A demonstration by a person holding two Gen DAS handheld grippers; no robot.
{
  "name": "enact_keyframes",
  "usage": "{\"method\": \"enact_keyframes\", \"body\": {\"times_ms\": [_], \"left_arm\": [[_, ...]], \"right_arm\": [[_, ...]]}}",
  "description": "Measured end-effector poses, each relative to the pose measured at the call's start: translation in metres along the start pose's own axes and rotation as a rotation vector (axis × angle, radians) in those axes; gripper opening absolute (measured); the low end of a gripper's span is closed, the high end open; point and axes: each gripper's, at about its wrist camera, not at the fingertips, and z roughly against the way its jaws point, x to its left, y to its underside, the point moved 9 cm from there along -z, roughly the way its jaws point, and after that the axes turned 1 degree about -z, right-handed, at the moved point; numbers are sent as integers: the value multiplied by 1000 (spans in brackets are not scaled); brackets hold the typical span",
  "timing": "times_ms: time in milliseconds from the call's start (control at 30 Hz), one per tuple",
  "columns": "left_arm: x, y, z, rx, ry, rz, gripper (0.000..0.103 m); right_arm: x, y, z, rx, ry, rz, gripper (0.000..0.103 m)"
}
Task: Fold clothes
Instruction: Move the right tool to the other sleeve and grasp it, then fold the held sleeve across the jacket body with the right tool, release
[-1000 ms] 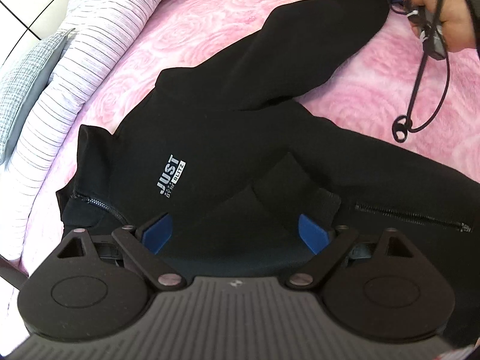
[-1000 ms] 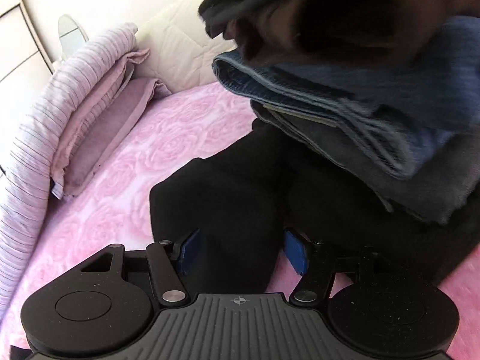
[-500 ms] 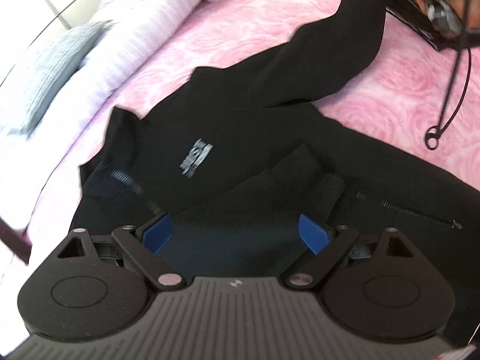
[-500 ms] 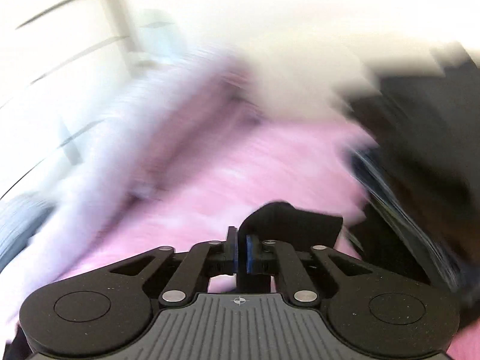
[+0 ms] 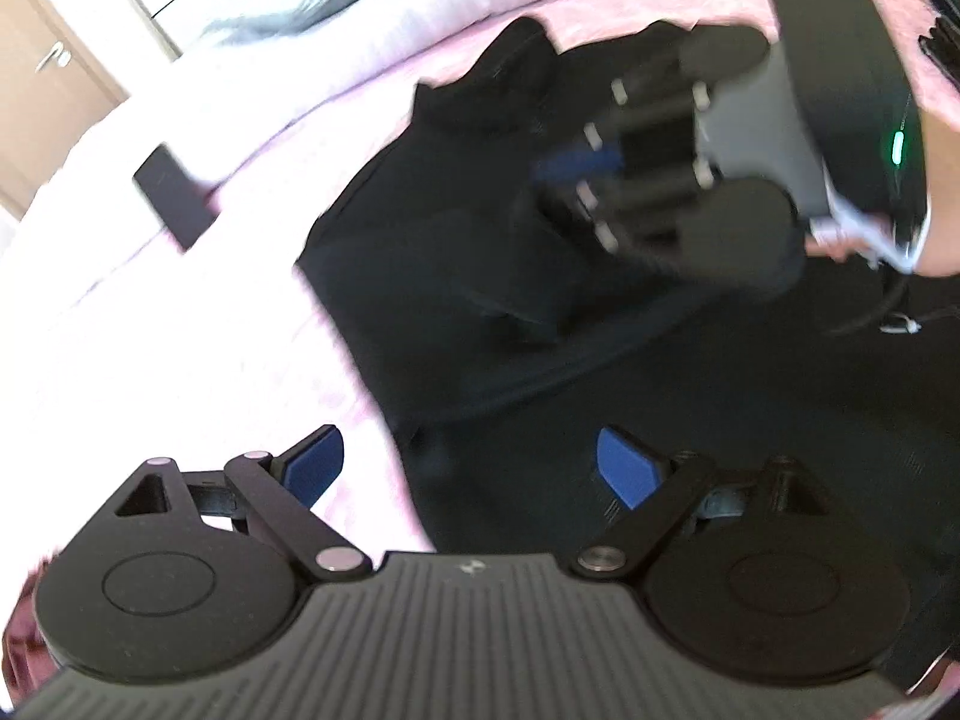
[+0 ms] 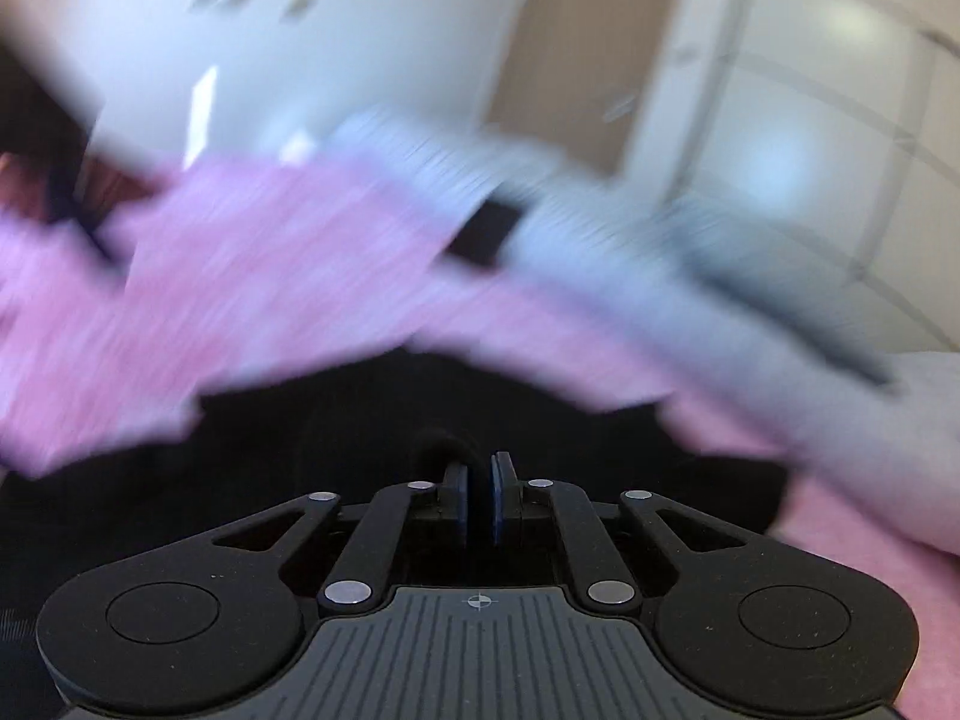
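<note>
A black jacket [image 5: 690,372] lies spread on the pink bedspread [image 5: 336,360]. My left gripper [image 5: 474,468] is open and empty, low over the jacket's near left edge. My right gripper [image 5: 576,165] shows in the left wrist view above the jacket's middle, blurred by motion, shut on the black sleeve [image 5: 516,276]. In the right wrist view my right gripper [image 6: 478,501] has its blue pads [image 6: 459,498] nearly together with black fabric [image 6: 438,450] pinched between them, over the dark jacket [image 6: 360,450].
A black phone [image 5: 176,196] lies on the bed at the left; it also shows in the right wrist view [image 6: 485,235]. Pale striped bedding [image 5: 372,18] runs along the far side. A wooden door [image 5: 48,84] stands beyond the bed.
My right gripper has carried the sleeve from the far right across onto the jacket's body. My left gripper has swung left, still open. The right view stays blurred with motion.
</note>
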Motion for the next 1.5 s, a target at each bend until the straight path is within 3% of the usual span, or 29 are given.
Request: {"method": "enact_keyframes", "body": {"times_ms": [133,200,233,267,333,400,500,567,700,767,867,900,967,1100,1167,1267,1333,1400,1467,1500], "left_arm": [[26,33,-1,13,-3,43,90],[32,30,-6,1,15,57,90],[35,28,-8,-8,23,61,90],[38,24,-11,-20,29,60,90],[44,13,-17,-47,51,65,90],[49,2,-26,-73,95,95,90],[53,-15,-43,-92,154,124,89],[48,-21,-53,-98,138,51,89],[35,-22,-57,-104,92,-90,89],[34,-12,-53,-90,91,-77,89],[39,4,-47,-70,86,-43,89],[41,9,-46,-64,82,-30,89],[46,19,-43,-53,75,-6,89],[56,39,-37,-30,60,42,89],[61,49,-34,-19,52,66,89],[69,64,-30,-2,41,102,89],[72,68,-28,1,37,119,89],[69,54,-32,-28,48,114,89],[66,39,-35,-56,60,109,89],[65,32,-37,-71,66,106,89]], "right_arm": [[-1,13,-7,78,4,67,7],[-4,18,-4,112,9,87,13],[-2,21,3,125,11,90,27],[0,23,9,131,7,94,50],[4,25,20,141,-3,103,73],[5,29,31,152,-18,126,73],[0,37,40,156,31,188,73],[-3,39,39,157,82,308,73],[11,38,9,124,55,586,73],[25,37,-15,105,32,747,73],[36,34,-42,100,-34,846,73],[34,29,-46,111,-61,817,70],[29,17,-52,136,-117,739,19],[7,-35,-37,-85,87,558,19],[20,-40,-36,-112,74,526,20],[58,-9,-51,18,-82,576,20],[73,8,-54,75,-133,565,20],[69,10,-43,108,-123,485,22],[63,12,-31,138,-108,399,49],[60,15,-24,149,-102,357,53]]}}
